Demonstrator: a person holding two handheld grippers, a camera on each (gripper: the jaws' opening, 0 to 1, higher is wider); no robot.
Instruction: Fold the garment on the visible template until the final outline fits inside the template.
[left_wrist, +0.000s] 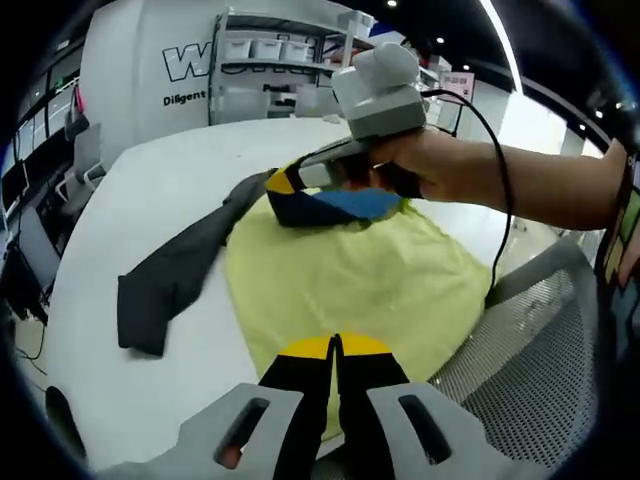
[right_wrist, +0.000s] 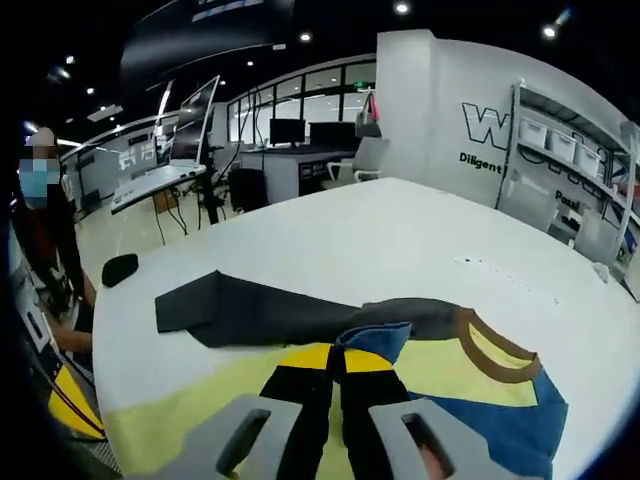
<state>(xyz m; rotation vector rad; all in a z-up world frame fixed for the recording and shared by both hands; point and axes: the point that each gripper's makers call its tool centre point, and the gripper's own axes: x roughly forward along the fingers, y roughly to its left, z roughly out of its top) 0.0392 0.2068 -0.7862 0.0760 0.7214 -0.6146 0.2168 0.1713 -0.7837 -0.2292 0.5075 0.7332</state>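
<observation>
A yellow garment (left_wrist: 350, 270) with a dark grey sleeve (left_wrist: 175, 275), a blue panel and a brown collar (right_wrist: 500, 355) lies on a white table (left_wrist: 170, 180). My left gripper (left_wrist: 335, 348) sits at the garment's near hem, jaws pressed together with yellow cloth under and between them. In the left gripper view a hand holds my right gripper (left_wrist: 283, 183) at the garment's far end, where the blue cloth (left_wrist: 355, 203) is bunched up. In its own view the right gripper (right_wrist: 336, 357) is shut, with blue cloth (right_wrist: 378, 340) lifted at its tips. The grey sleeve (right_wrist: 260, 312) stretches left.
A grey mesh chair (left_wrist: 540, 340) stands close by the table's near right edge. A small black object (right_wrist: 119, 269) lies at the table's far left corner. Shelves with white bins (left_wrist: 265, 60) and desks with monitors (right_wrist: 290, 130) stand beyond. A person (right_wrist: 45, 230) stands at the left.
</observation>
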